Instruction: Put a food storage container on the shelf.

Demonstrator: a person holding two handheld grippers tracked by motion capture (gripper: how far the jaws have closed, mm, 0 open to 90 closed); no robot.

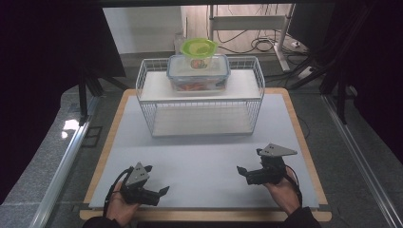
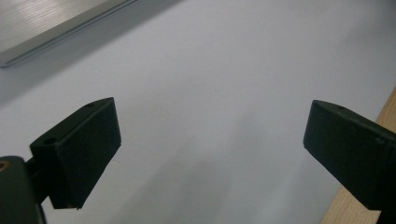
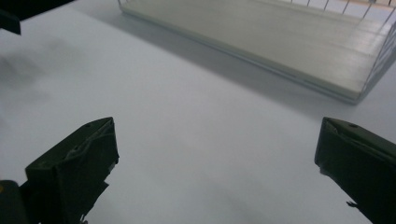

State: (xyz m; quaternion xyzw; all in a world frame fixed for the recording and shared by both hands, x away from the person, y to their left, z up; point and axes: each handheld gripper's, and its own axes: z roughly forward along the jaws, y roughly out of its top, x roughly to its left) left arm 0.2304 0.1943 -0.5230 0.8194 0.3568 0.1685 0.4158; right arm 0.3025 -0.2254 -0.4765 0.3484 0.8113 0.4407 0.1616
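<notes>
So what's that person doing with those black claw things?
A person holds tongs in each hand, the left tongs and right tongs, both open and empty, low over the table. Farther back, a clear box with a green-lidded cup on it sits atop a white wire rack, untouched.

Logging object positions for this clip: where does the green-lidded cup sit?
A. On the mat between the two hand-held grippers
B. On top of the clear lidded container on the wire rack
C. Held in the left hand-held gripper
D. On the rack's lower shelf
B: the green-lidded cup stands on the clear lidded container, which rests on the top shelf of the wire rack.
</notes>
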